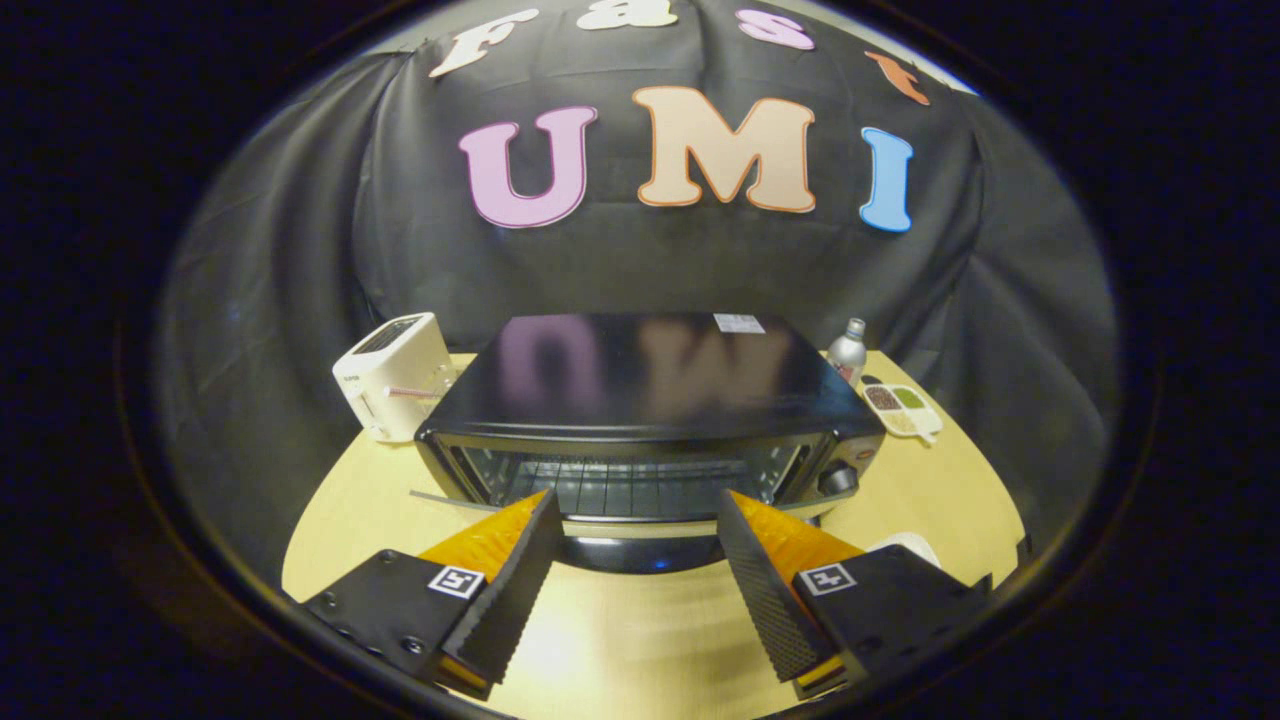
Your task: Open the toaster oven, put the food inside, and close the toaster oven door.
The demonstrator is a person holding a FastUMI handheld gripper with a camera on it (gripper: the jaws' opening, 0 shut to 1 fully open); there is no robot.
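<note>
A black toaster oven (640, 385) stands in the middle of the pale wooden table (930, 490), just beyond my fingers. Its door (640, 552) looks folded down toward me, a dark glossy panel lying low between the fingers. The wire rack (620, 487) inside is visible, and nothing sits on it. The control knob (838, 479) is at the oven's right end. My gripper (637, 500) is open, its fingers wide apart with nothing between the pads, tips level with the oven's mouth. A white rounded rim (908, 545), perhaps a plate, peeks out behind the right finger; its contents are hidden.
A white slot toaster (395, 375) stands left of the oven. A silver bottle (848, 350) and a small white tray of seasonings (902, 405) sit to the oven's right rear. A thin silver strip (440, 497) lies by the oven's left front corner.
</note>
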